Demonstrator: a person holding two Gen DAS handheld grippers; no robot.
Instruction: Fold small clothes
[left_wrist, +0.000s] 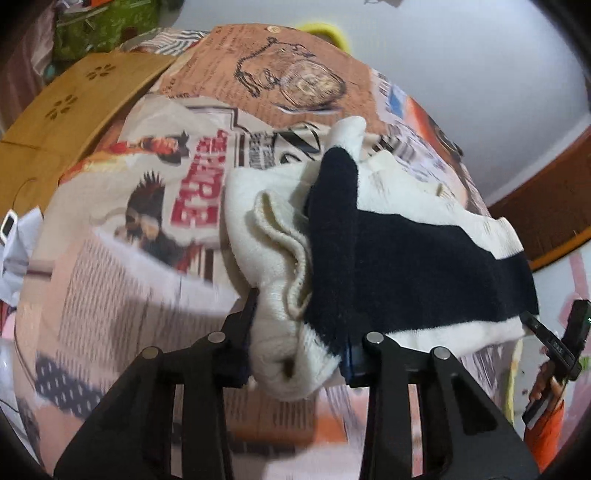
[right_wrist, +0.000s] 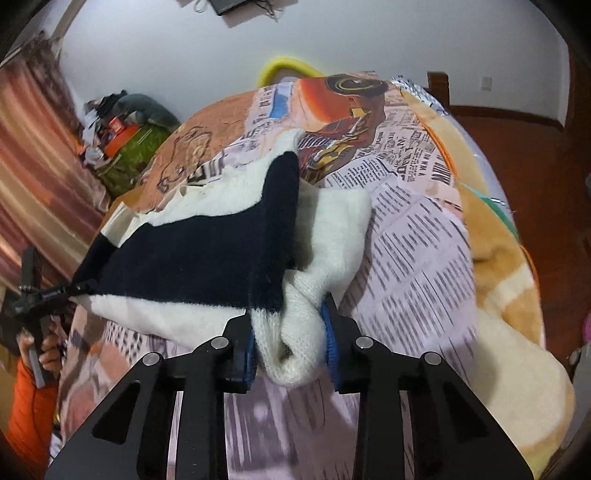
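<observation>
Left tongs (left_wrist: 299, 339) clamped on one bunched end of cream-and-navy knit garment (left_wrist: 388, 251), right tongs (right_wrist: 290, 338) clamped on the other end, garment stretched between them above newsprint-patterned bedspread (right_wrist: 413, 236)

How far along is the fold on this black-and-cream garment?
Mid-fold. The left gripper and right gripper each pinch a bunched end of the black-and-cream knit garment, stretched between them above the printed bedspread. No finished fold shows; laying it down and flattening remain.
</observation>
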